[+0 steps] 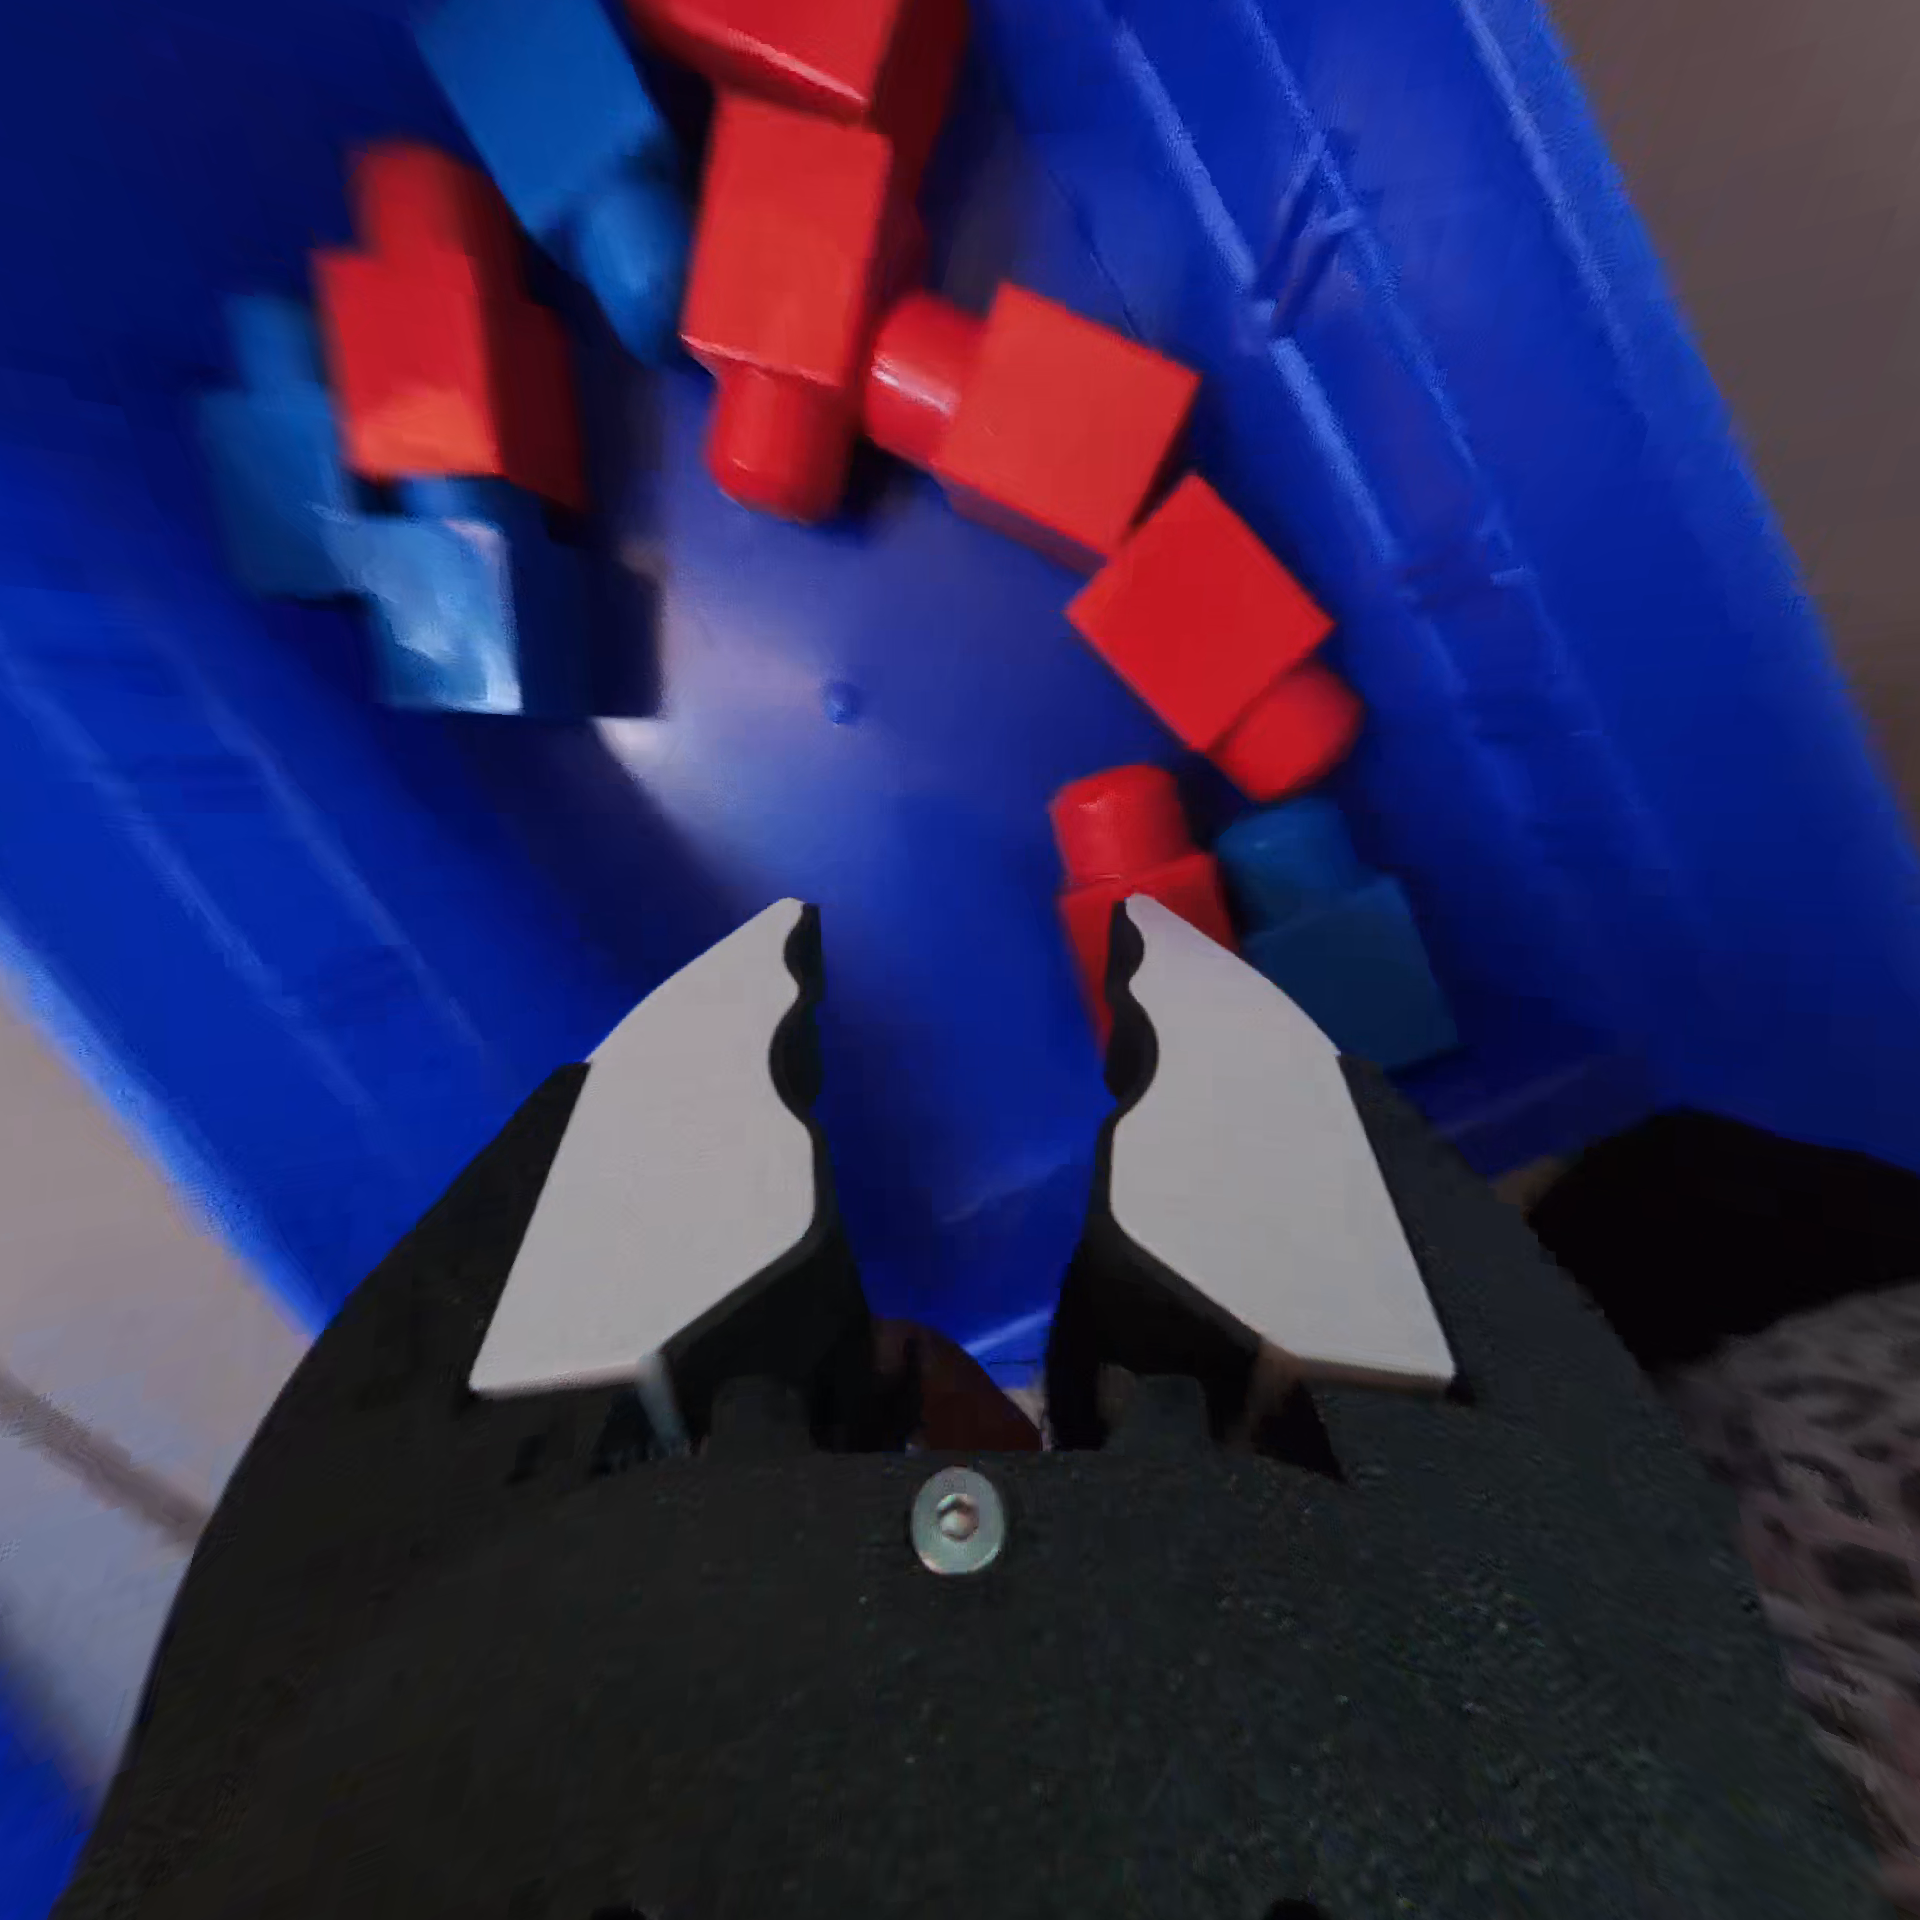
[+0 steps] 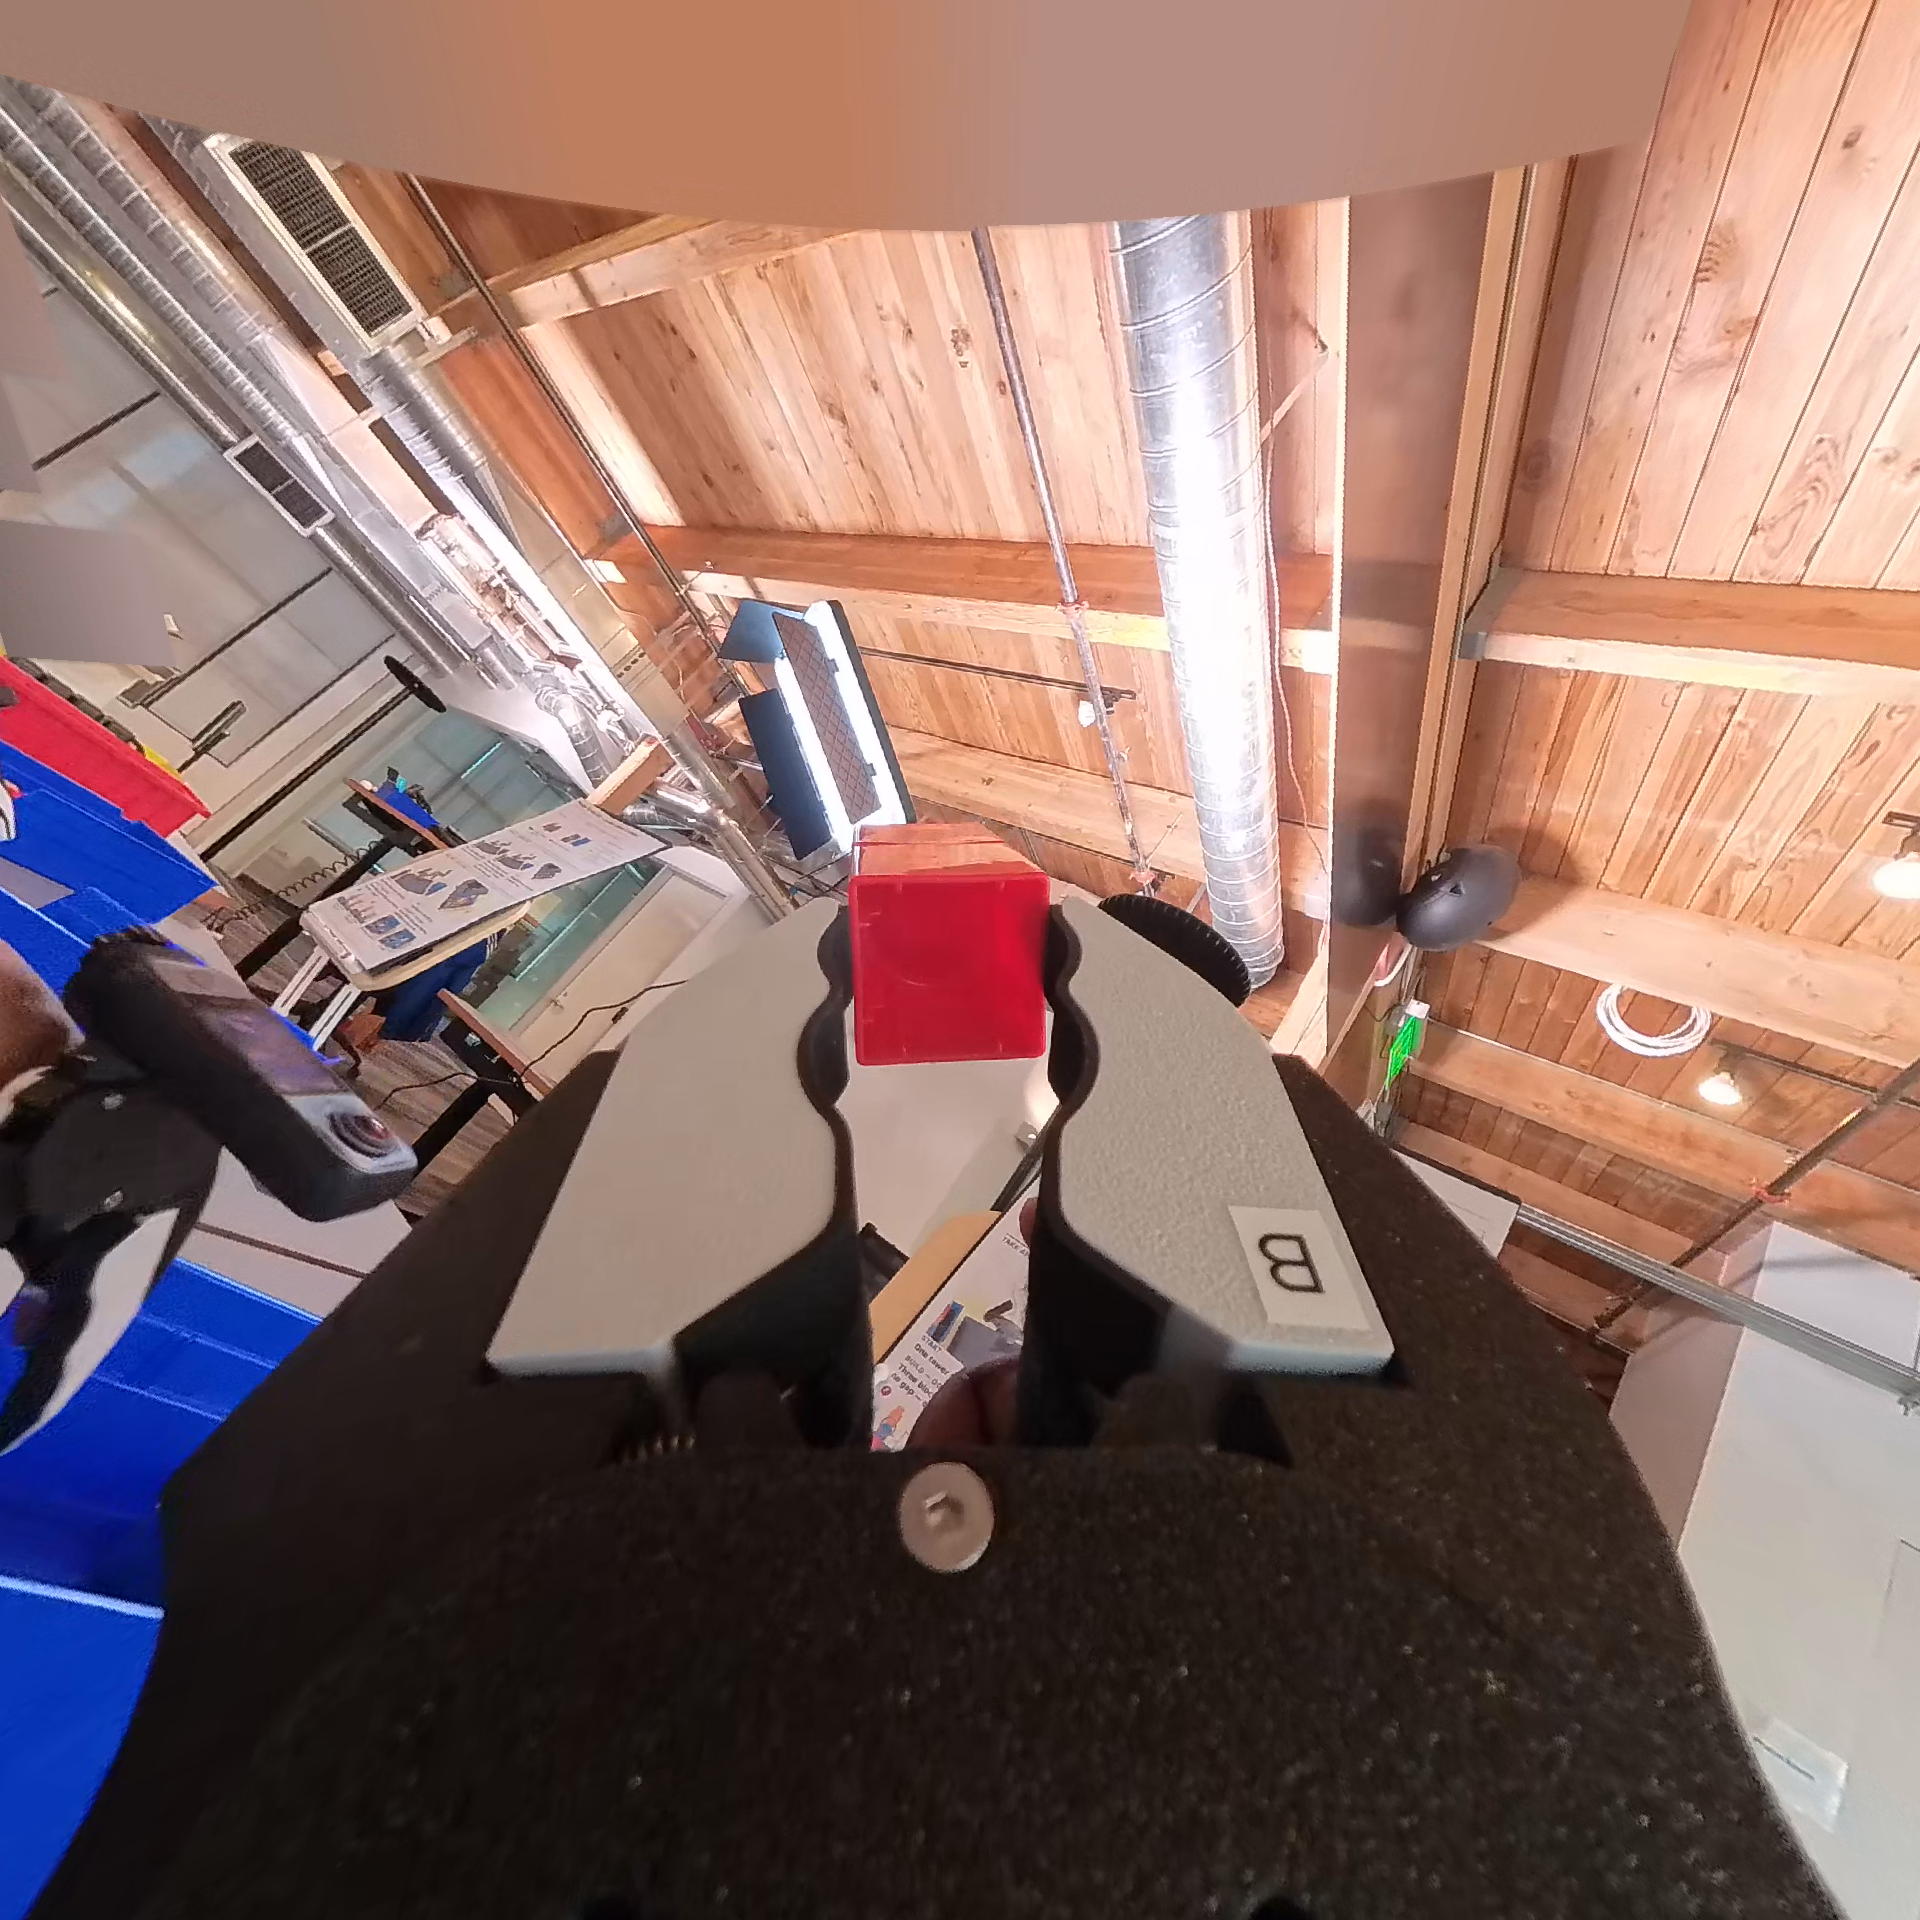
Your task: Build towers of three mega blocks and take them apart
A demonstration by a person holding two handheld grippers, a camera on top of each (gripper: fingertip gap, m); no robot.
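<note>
In the left wrist view my left gripper (image 1: 961, 920) is open and empty, hanging over the inside of a blue bin (image 1: 1403, 436). Several loose red and blue mega blocks lie in the bin: a red block (image 1: 790, 281) at the top middle, another red block (image 1: 1200, 629) by the right wall, a blue block (image 1: 1340, 935) and a red block (image 1: 1117, 842) just right of my fingertips. In the right wrist view my right gripper (image 2: 945, 925) is shut on a red block (image 2: 945, 966), held up with its hollow underside toward the camera, tilted toward the ceiling.
The left gripper with its camera (image 2: 239, 1081) shows at the left of the right wrist view, over blue bins (image 2: 125, 1392). A red bin (image 2: 94, 758) sits farther left. A wooden ceiling with a metal duct (image 2: 1205, 582) fills the background. A dark patterned cloth (image 1: 1808, 1455) lies beside the bin. The left gripper's tips are roughly 40 cm from the right gripper's.
</note>
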